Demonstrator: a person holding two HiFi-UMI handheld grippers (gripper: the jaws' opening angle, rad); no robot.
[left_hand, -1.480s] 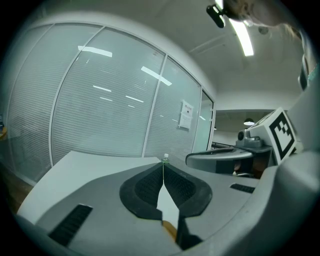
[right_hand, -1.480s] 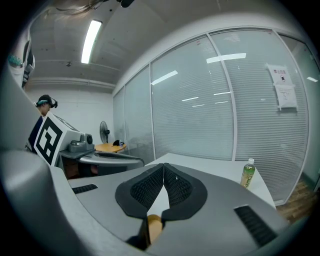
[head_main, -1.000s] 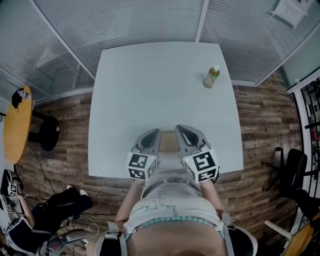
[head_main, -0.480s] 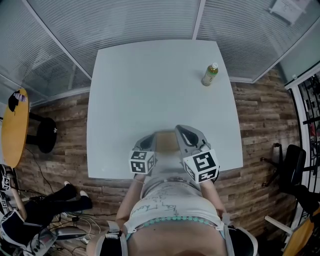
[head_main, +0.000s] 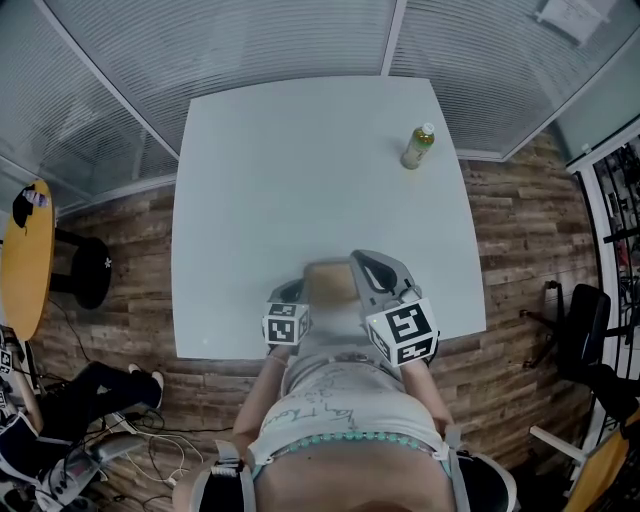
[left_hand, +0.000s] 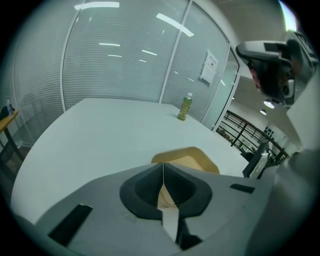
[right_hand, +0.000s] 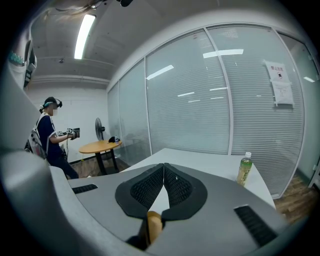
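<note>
Left gripper (left_hand: 163, 164) closed, empty, tilted down toward table (left_hand: 90, 130), right gripper (right_hand: 163, 165) closed, empty, level

White rectangular table (head_main: 250, 200), standing on a wood-plank floor (head_main: 520, 250), carrying two items: one green bottle (head_main: 418, 146) with a pale cap, upright near the far right corner, and one tan flat piece (head_main: 330, 283) lying at the near edge, well apart from the bottle.
</note>
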